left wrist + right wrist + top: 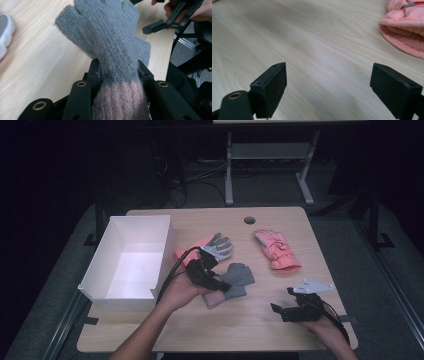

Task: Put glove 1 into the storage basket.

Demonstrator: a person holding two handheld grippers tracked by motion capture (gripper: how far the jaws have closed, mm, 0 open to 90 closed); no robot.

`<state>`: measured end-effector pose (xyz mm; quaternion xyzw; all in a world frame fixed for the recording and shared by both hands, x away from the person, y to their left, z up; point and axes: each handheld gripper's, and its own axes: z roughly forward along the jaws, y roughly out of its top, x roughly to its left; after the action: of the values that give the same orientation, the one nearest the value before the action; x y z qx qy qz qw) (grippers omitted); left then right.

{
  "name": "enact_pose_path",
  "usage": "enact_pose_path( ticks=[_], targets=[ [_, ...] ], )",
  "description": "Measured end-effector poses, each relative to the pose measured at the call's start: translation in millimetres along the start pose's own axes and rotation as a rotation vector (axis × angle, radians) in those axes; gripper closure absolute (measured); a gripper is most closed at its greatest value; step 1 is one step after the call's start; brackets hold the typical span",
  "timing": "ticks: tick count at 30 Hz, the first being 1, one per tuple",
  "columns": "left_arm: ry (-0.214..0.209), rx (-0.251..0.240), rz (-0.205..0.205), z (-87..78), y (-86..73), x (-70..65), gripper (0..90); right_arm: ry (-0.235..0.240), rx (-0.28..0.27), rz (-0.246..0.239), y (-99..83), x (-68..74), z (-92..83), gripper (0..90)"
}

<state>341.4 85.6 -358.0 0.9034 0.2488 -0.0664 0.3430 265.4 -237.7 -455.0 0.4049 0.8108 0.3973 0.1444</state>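
gripping the grey knit glove (110, 42) at the join of grey hand and pink ribbed cuff, left gripper (117, 75) clamped on it from both sides, jaws narrowed around the bunched wool. held just above the light wood worktop (260, 320), near its middle, beside the white cardboard box (131, 262) and close to a grey-and-coral padded glove (212, 247) lying behind it. likely being carried toward the box, so best done by keeping the squeeze steady on the thick cuff edge, lifting high enough for the dangling fingers to clear the box wall, and moving smoothly so that the soft knit does not swing or slip out. worth watching for the wool catching on the neighbouring glove on the way up. right gripper (328, 87) spread wide with nothing between its jaws, resting low over bare worktop near the front right edge, a pink ski glove (276, 251) ahead of it; best left parked there, out of the path. long axis of the grey glove running from cuff to fingertips, in line with the left gripper's jaws; fingers pointing away from that hand and toward the right side of the worktop, drooping a little, cuff end back in the gripper.
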Motion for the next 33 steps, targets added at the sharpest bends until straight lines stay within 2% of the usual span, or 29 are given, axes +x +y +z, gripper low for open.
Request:
enact_pose_path(
  ticks=[1, 5, 14, 19, 21, 26, 33],
  targets=[
    [0.0, 0.0, 0.0, 0.0, 0.0, 0.0, 64.3, -0.001, 0.001, 0.002, 0.3, 0.4, 0.8, 13.4],
    [0.022, -0.007, -0.002, -20.5, 4.9, 2.6, 64.3, 0.0, 0.005, -0.001, 0.2, 0.7, 2.0, 13.4],
    [0.052, -0.045, -0.012, -52.1, 8.9, 8.2, 63.8, -0.003, 0.005, -0.006, 0.4, 0.8, 2.6, 13.4],
    [0.081, -0.045, -0.013, -68.5, 10.1, 11.5, 63.8, -0.006, 0.005, -0.007, 0.1, 0.5, 3.2, 13.4],
    [0.091, -0.06, -0.019, -81.3, 9.9, 15.1, 63.8, -0.008, 0.005, -0.007, 0.0, 0.5, 3.0, 13.4],
    [0.13, -0.07, -0.026, -100.0, 9.0, 21.4, 63.7, -0.009, 0.006, -0.01, 0.0, 0.3, 3.4, 13.4],
    [0.198, -0.101, -0.068, -129.0, -1.1, 33.9, 63.8, -0.011, 0.005, -0.008, -0.2, 0.4, 3.6, 13.4]
  ],
)
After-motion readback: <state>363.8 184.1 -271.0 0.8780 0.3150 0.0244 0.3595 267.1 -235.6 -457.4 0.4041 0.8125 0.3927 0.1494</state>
